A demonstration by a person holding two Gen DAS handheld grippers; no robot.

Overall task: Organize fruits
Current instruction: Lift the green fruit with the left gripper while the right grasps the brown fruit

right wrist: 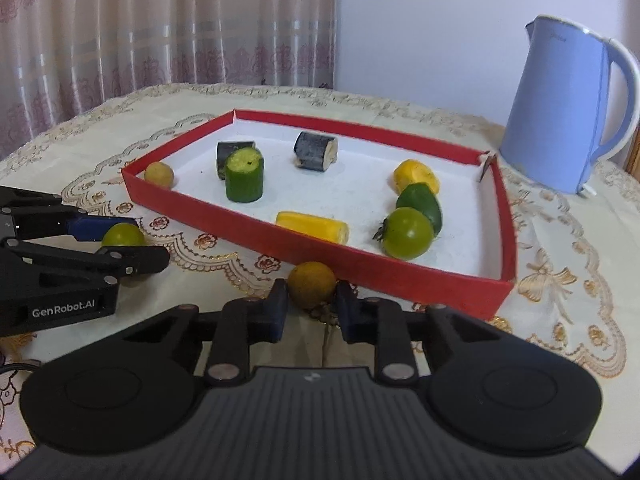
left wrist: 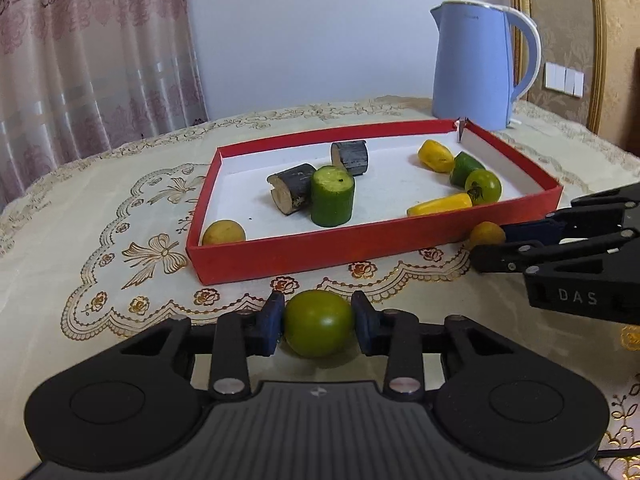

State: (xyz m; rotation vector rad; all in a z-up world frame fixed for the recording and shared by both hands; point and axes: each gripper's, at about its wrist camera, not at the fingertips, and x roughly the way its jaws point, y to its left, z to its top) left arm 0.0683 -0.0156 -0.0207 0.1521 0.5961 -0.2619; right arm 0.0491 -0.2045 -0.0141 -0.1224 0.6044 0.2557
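A red tray (left wrist: 360, 250) (right wrist: 276, 238) lies on the lace tablecloth. It holds a green cylinder piece (left wrist: 332, 196), two dark log-like pieces, yellow pieces (left wrist: 440, 204), a green tomato (right wrist: 408, 234) and a small yellow fruit (left wrist: 223, 233). In front of the tray, my left gripper (left wrist: 318, 316) (right wrist: 136, 244) is shut on another green tomato (left wrist: 318, 326) (right wrist: 122, 235) that rests on the cloth. My right gripper (right wrist: 312, 300) (left wrist: 480, 248) is shut on a round orange-yellow fruit (right wrist: 312, 282) (left wrist: 486, 234) that sits against the tray's outer front wall.
A blue kettle (left wrist: 472, 68) (right wrist: 560, 112) stands behind the tray's far right corner. A pink curtain (left wrist: 92, 60) hangs beyond the table's far left edge. Bare tablecloth (left wrist: 100, 220) stretches to the left of the tray.
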